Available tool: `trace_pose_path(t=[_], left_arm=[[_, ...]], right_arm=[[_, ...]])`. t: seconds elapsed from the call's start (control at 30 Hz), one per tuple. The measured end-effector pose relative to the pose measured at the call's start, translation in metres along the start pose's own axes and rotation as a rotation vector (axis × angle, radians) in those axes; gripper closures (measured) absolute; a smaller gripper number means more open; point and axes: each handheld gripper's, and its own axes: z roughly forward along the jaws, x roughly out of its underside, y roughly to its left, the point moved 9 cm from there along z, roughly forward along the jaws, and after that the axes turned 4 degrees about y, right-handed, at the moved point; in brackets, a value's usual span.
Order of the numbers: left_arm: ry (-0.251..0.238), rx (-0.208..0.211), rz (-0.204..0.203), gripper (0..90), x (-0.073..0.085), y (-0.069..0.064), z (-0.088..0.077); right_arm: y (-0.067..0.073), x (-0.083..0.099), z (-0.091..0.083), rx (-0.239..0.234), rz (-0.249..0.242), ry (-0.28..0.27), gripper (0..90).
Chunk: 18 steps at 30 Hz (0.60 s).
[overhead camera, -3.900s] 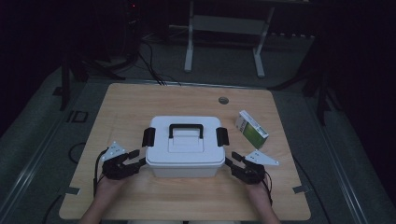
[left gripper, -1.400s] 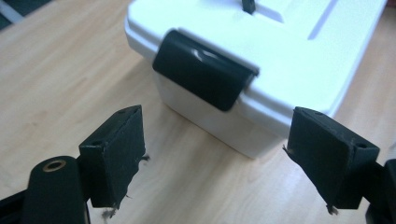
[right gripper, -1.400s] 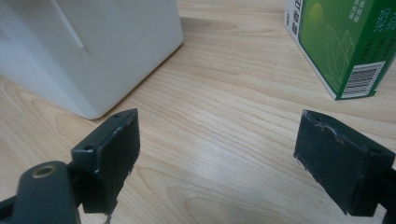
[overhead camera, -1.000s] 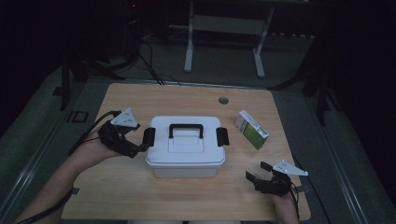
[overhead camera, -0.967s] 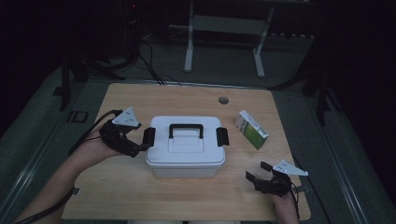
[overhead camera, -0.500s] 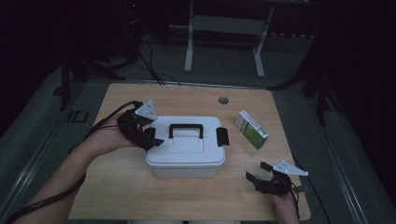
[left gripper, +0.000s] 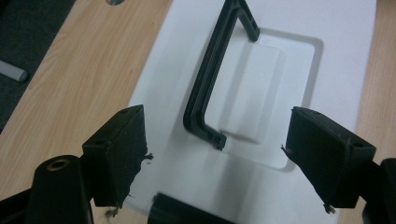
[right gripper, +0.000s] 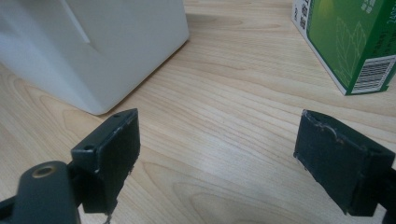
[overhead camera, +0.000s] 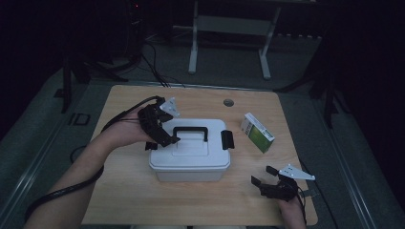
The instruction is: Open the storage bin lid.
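While left gripper (overhead camera: 167, 138) hovers over white box (overhead camera: 191, 160), jaws spread, black handle (left gripper: 210, 93) beyond them | right gripper (overhead camera: 265, 179) spread, empty, above table (overhead camera: 124, 200) | green carton (overhead camera: 258, 132) beside box.

Your room is dim, with grey floor (overhead camera: 43, 143) around the wooden tabletop (overhead camera: 124, 200). Beyond its far edge stands a white frame (overhead camera: 229, 28); cables (overhead camera: 153, 62) trail nearby.
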Motion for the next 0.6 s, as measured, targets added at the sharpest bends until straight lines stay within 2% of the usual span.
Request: trace_pose_path(t=[0.13,0.2,0.4,0.43,0.6], left_arm=[[0.039,0.013,0.03,20.3,-0.009,-0.001,0.004],[0.054,0.006,0.038,20.3,-0.014,0.0,0.007],[0.089,0.023,0.06,20.4,-0.026,-0.001,0.013],[0.088,0.037,0.06,20.4,-0.028,-0.001,0.014],[0.112,0.024,0.069,22.4,-0.036,0.0,0.021]], right_arm=[[0.0,0.0,0.0,-0.002,0.001,0.0,14.0],[0.0,0.0,0.0,-0.005,0.0,-0.003,14.0],[0.0,0.001,-0.001,-0.004,-0.005,-0.002,14.0],[0.0,0.001,0.0,-0.004,-0.005,-0.001,14.0],[0.0,0.001,-0.001,-0.006,-0.005,-0.002,14.0]])
